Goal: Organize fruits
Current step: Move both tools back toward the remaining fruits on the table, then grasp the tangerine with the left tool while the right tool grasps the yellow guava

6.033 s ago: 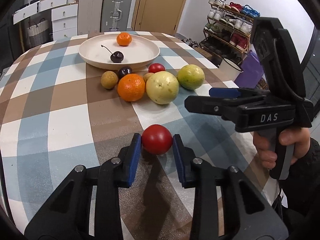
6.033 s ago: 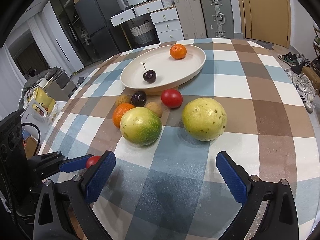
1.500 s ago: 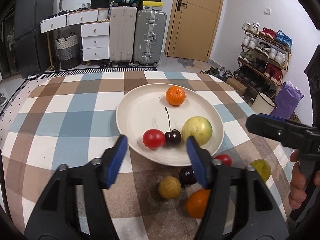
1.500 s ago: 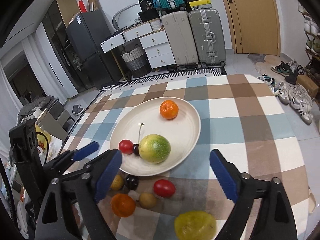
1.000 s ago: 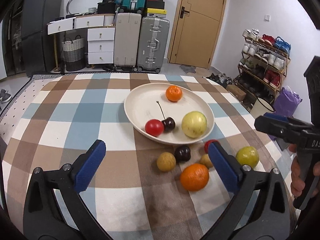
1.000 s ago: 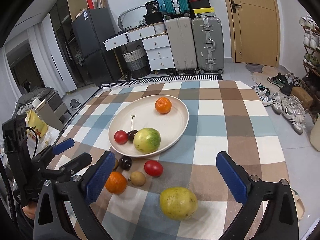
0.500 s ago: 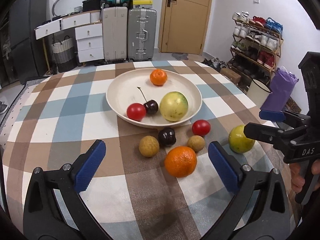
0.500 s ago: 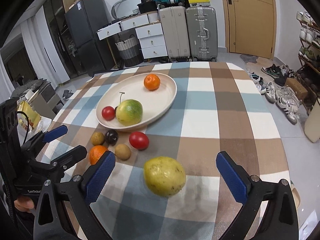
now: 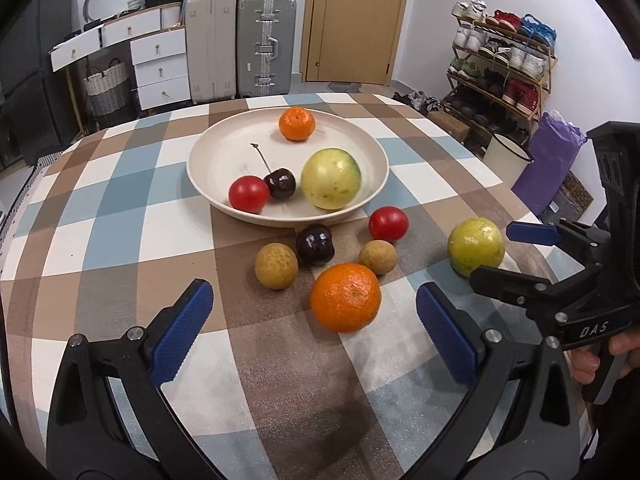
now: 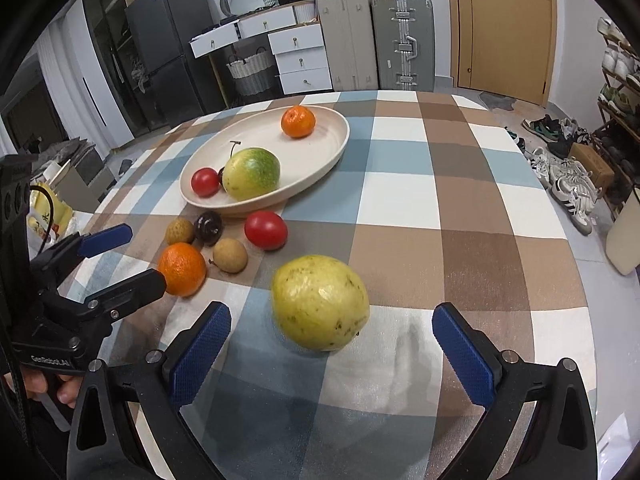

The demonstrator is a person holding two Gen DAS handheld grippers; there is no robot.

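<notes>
Since the left wrist view sits low over a checked tablecloth (image 9: pixel 120 184), with suitcases (image 9: pixel 240 44) and a shoe rack (image 9: pixel 504 64) behind, counting's easy: four fruits in the plate (image 9: pixel 224 152), six loose ones near it. Left gripper (image 9: pixel 314 330) is spread wide, empty, orange (image 9: pixel 345 297) just ahead. Right wrist view: fridge (image 10: pixel 168 40), door (image 10: pixel 504 24), same ten fruits. Right gripper (image 10: pixel 330 354) gapes wide too, yellow guava (image 10: pixel 320 307) between its fingers, untouched.
</notes>
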